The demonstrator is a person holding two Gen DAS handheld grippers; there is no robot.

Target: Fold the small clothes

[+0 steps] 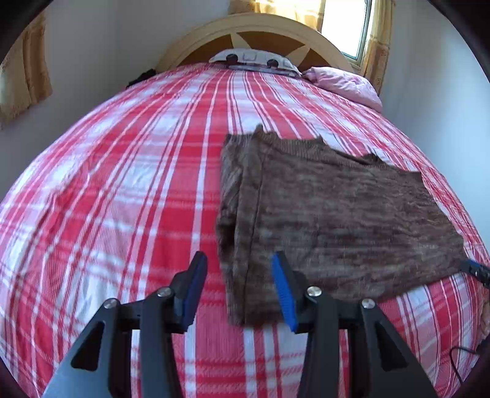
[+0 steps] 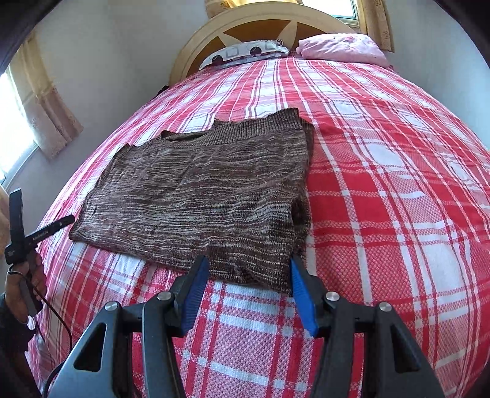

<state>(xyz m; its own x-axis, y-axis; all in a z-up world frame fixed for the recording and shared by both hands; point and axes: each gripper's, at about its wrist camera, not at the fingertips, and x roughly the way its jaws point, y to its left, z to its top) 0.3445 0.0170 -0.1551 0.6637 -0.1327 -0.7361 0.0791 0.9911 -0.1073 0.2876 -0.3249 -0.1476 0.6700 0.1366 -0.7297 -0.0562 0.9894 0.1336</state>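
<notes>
A brown knitted garment (image 1: 337,214) lies flat on the red and white plaid bed (image 1: 122,199), with one side edge folded over onto itself. My left gripper (image 1: 239,260) is open and empty just above the garment's near left corner. In the right wrist view the same garment (image 2: 199,196) lies ahead and to the left. My right gripper (image 2: 246,261) is open and empty over the garment's near right corner, with the folded edge at its right finger. The left gripper (image 2: 43,226) shows at the far left edge of the right wrist view, held in a hand.
A wooden headboard (image 1: 260,33) stands at the far end with a patterned pillow (image 1: 254,59) and a pink pillow (image 1: 346,84). Walls flank the bed on both sides. Curtained windows are at the back (image 1: 346,24) and at the left (image 2: 18,122). A cable (image 2: 58,321) hangs from the left hand.
</notes>
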